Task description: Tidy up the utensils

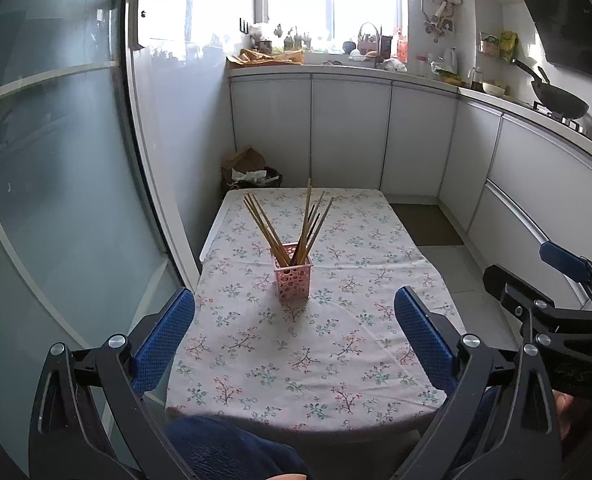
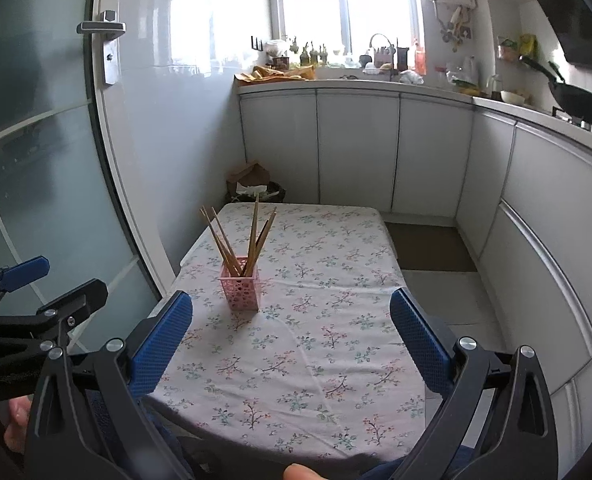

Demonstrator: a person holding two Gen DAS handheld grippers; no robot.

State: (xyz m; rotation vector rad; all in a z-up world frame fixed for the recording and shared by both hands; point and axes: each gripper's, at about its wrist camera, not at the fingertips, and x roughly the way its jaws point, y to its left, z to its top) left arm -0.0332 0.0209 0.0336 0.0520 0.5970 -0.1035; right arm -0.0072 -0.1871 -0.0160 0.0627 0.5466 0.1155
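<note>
Chopsticks (image 1: 292, 228) stand fanned out in a pink perforated basket (image 1: 292, 280) on the floral-cloth counter (image 1: 296, 360), with both tongs spread and holding nothing.

They look light, stiff and smooth, so probably slippery; I would pinch one near its upper end, above the basket rim, where the sticks splay apart. The basket looks light too and may tip if tugged sideways. Left tongs (image 1: 294, 340) and right tongs (image 2: 292, 340) hover on the near side of the basket, well apart from it. Beyond the basket, white kitchen cabinets (image 1: 347, 132) run under a bright window.
</note>
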